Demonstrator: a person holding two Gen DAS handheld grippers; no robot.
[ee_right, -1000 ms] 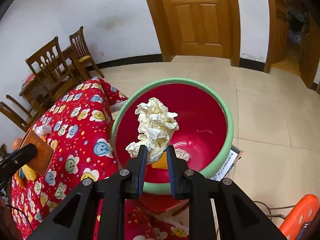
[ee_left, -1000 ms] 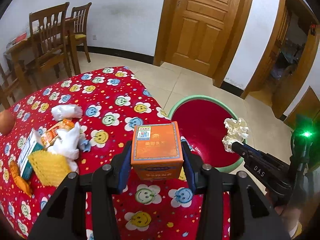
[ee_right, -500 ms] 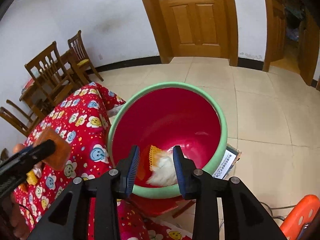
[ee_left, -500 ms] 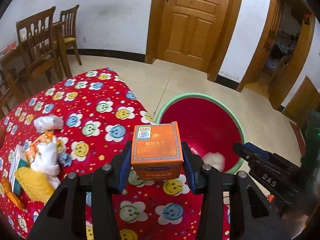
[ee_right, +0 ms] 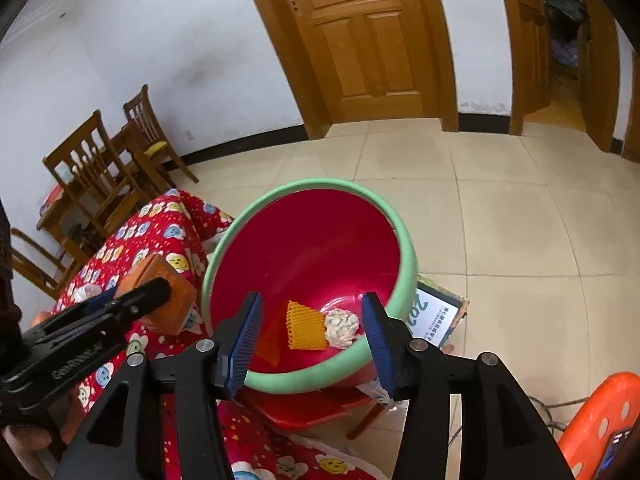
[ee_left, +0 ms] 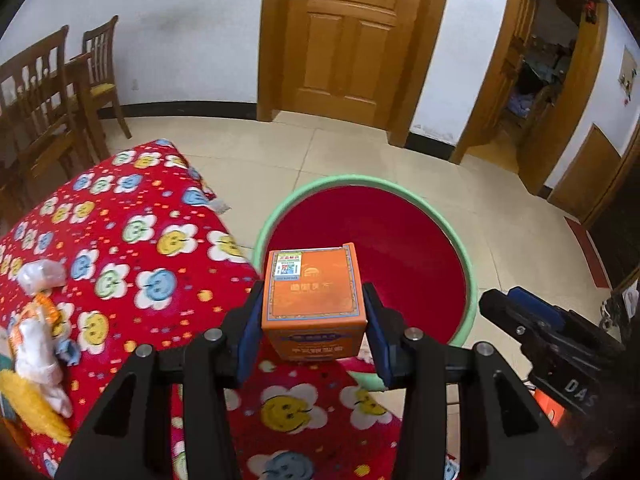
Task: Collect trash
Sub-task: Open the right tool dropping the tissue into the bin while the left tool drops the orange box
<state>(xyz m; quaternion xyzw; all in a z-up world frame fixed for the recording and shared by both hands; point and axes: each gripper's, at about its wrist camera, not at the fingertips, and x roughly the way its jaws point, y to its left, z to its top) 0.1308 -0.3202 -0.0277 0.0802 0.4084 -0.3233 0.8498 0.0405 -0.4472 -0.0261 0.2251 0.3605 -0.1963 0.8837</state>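
Left tool (ee_left: 314, 334): blue pads clamped on both sides of an orange box (ee_left: 314, 294), held upright over the near rim of the red basin (ee_left: 400, 248). Right tool (ee_right: 312, 338): jaws opening, nothing between them, poised above the same basin's green rim (ee_right: 320, 378). Basin contents: crumpled white paper (ee_right: 341, 327) beside a yellow foam net (ee_right: 305, 330). Tabletop (ee_left: 132, 240), red flower-print cloth: white wrappers (ee_left: 40, 354) and yellow netting (ee_left: 28, 410) at its left edge. Beyond: wooden chairs (ee_left: 52, 92), wooden door (ee_left: 348, 36).
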